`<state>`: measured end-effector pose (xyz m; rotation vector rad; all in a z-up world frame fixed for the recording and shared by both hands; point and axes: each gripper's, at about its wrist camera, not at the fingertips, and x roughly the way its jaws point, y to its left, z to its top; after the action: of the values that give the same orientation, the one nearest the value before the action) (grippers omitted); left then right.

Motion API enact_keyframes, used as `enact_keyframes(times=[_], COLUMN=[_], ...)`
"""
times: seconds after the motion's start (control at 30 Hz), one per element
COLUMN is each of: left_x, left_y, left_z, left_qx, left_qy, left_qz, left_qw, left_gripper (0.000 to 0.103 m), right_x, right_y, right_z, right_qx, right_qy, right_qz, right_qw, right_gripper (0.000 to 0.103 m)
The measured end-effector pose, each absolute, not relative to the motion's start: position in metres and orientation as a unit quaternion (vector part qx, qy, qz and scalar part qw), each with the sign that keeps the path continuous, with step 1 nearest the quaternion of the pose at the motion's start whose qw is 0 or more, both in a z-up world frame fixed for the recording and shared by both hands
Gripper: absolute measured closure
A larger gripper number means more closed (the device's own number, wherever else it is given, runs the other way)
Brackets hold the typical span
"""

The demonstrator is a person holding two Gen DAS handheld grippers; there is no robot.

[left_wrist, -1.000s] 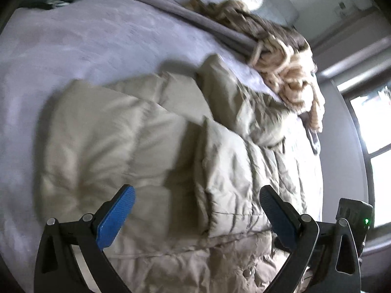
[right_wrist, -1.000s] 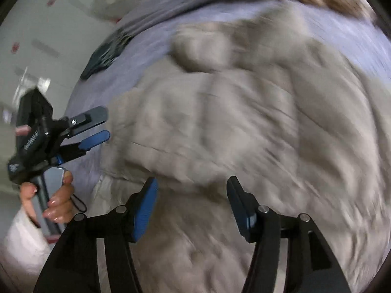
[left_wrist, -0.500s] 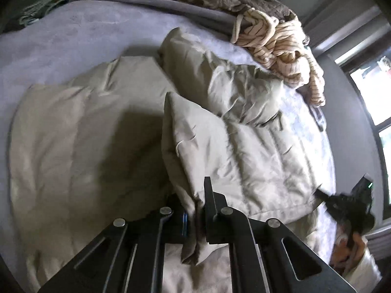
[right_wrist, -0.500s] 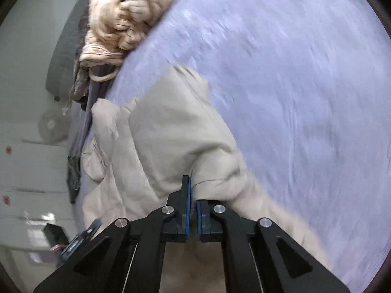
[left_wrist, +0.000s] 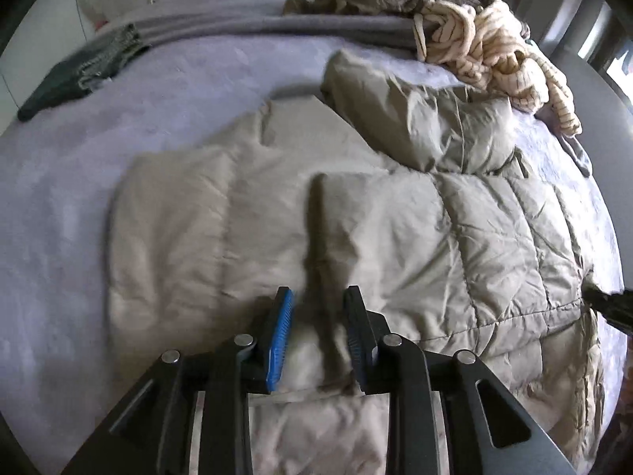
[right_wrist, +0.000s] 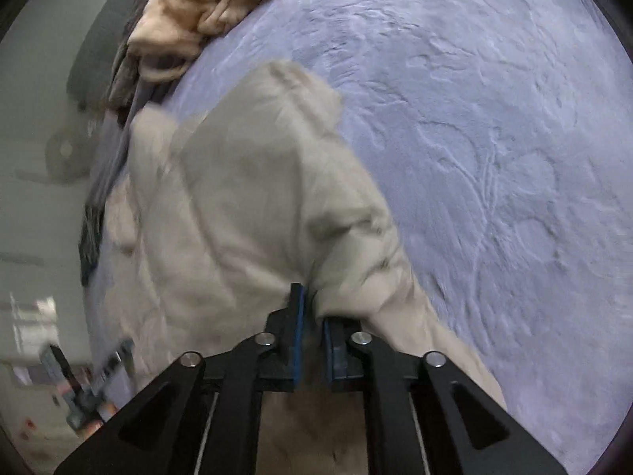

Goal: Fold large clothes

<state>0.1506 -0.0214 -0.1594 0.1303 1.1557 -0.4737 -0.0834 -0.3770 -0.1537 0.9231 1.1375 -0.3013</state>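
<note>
The left gripper (left_wrist: 318, 312) gapes partly, empty; the right gripper (right_wrist: 312, 312) pinches the puffy beige quilted jacket (left_wrist: 395, 229) (should release flat).

One puffer jacket (left_wrist: 356, 213), two grippers (left_wrist: 320, 328) (right_wrist: 312, 328), one striped garment (left_wrist: 498, 51), one dark cloth (left_wrist: 79, 75).

Lavender bed (left_wrist: 178, 91), beige puffer jacket (left_wrist: 395, 229), cream knit (left_wrist: 494, 51), dark cloth (left_wrist: 79, 75)

Black fingers (left_wrist: 358, 328), blue pads (left_wrist: 280, 340), silver screws
</note>
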Motion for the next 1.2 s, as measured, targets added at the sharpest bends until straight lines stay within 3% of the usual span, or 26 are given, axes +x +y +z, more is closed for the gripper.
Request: enact_keyframes(times=[0.07, 0.13, 0.23, 0.47, 0.5, 0.53, 0.6, 0.73, 0.87, 1.2], left_x=[0.155, 0.16, 0.168, 0.18, 0.181, 0.182, 0.184, 0.187, 0.185, 0.141], left_y=[-0.014, -0.015, -0.026, -0.076, -0.079, -0.081, -0.082, -0.081, -0.086, -0.049], left_z=[-0.15, -0.143, -0.134, -0.147, -0.154, -0.164, -0.177, -0.194, -0.193, -0.155], left_qx=[0.055, 0.046, 0.031, 0.044, 0.054, 0.066, 0.075, 0.074, 0.097, 0.089], left_qy=[0.537, 0.533, 0.528, 0.52, 0.525, 0.531, 0.538, 0.545, 0.54, 0.534], left_qz=[-0.223, -0.227, -0.242, -0.252, -0.245, -0.236, -0.23, -0.234, -0.229, -0.245], left_qw=[0.812, 0.814, 0.813, 0.815, 0.813, 0.811, 0.807, 0.802, 0.804, 0.805], left_gripper=[0.074, 0.074, 0.074, 0.074, 0.074, 0.074, 0.074, 0.074, 0.074, 0.074], right_x=[-0.087, -0.098, -0.105, -0.078, -0.071, -0.058, -0.04, -0.02, -0.02, -0.078], right_y=[-0.365, -0.358, -0.377, -0.469, -0.47, -0.467, -0.46, -0.457, -0.455, -0.383], right_z=[-0.138, -0.12, -0.104, -0.182, -0.187, -0.189, -0.186, -0.194, -0.191, -0.115], right_qx=[0.388, 0.371, 0.37, 0.616, 0.632, 0.627, 0.578, 0.458, 0.431, 0.271], right_qy=[0.524, 0.505, 0.455, 0.362, 0.356, 0.36, 0.394, 0.465, 0.465, 0.473], right_qz=[-0.117, -0.1, -0.136, -0.149, -0.133, -0.115, -0.125, -0.167, -0.183, -0.193], right_qw=[0.749, 0.773, 0.799, 0.684, 0.676, 0.681, 0.703, 0.74, 0.751, 0.816], right_gripper=[0.074, 0.05, 0.049, 0.051, 0.068, 0.083, 0.085, 0.085, 0.085, 0.082])
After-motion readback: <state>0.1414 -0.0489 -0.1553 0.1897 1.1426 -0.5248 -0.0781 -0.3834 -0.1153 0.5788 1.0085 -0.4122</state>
